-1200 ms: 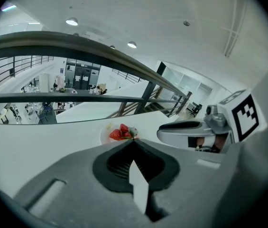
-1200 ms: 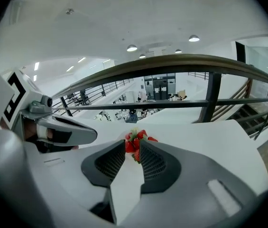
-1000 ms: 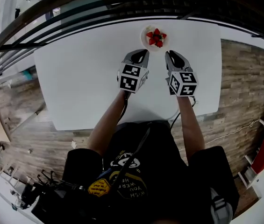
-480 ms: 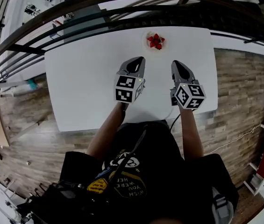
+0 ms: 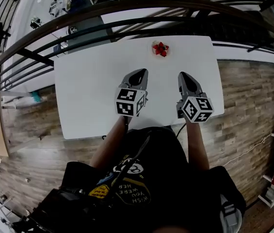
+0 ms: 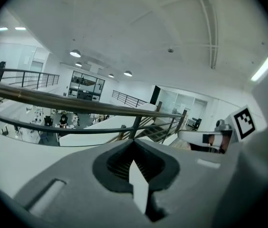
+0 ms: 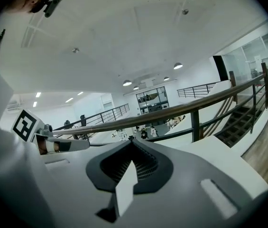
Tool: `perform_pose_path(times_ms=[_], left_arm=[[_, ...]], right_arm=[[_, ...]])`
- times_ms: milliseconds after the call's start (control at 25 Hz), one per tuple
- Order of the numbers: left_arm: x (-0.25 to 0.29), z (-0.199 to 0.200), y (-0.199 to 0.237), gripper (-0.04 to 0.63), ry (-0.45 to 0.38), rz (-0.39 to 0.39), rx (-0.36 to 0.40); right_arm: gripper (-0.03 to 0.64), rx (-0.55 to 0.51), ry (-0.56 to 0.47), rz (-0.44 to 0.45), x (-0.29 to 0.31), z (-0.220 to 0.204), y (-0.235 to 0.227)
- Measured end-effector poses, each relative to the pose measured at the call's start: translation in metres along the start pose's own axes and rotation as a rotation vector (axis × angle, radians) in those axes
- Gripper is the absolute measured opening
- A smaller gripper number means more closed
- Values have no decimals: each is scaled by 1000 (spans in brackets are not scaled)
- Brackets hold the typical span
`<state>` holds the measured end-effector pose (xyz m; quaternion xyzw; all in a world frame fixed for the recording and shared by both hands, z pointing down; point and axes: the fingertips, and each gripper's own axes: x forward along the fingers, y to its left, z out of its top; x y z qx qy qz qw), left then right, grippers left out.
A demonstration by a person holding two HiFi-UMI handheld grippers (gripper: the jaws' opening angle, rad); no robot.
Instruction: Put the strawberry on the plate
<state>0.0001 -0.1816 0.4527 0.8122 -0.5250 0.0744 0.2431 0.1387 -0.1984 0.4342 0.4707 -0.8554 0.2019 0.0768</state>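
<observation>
Both grippers closed, nothing in either.

Head view: left gripper (image 5: 137, 74) and right gripper (image 5: 185, 76) are held side by side over the near half of the white table (image 5: 88, 81), apart from each other, tips pointing towards the far edge. Each is in one of the person's hands, forearms bare. The strawberry (image 5: 160, 48) sits on the small white plate (image 5: 168, 52) at the far edge of the table, about midway between the two grippers' lines and well apart from both. A dark railing (image 5: 127, 6) runs just behind the table. Wood floor (image 5: 246, 91) to the right.

Left gripper view: jaws together, tips meeting at a point, only an empty gap behind the pads. Camera looks over the railing into a big white hall with ceiling lights (image 6: 75, 53). The right gripper shows at the right edge, level with this one.

Right gripper view: same picture mirrored. Jaws pressed tip to tip, nothing clamped. The left gripper shows at the left edge. Railing crosses behind the tips, with a staircase (image 7: 238, 127) to the right.
</observation>
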Motion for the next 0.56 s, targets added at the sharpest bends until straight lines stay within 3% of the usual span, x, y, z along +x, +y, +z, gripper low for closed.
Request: perform_pose_path(times_ms=[120,320,560], left_arm=[[-15,0,5,4,-5,6,-26],[-38,9,-12,5,-45,-10,59],[-63,12,-42,5,-69,-47,110]], right_arm=[[3,-1,-62,24,-10,8,19],[3,-13,-100,16,-33,15,33],[3,-19,-101,1,-60,13,45]])
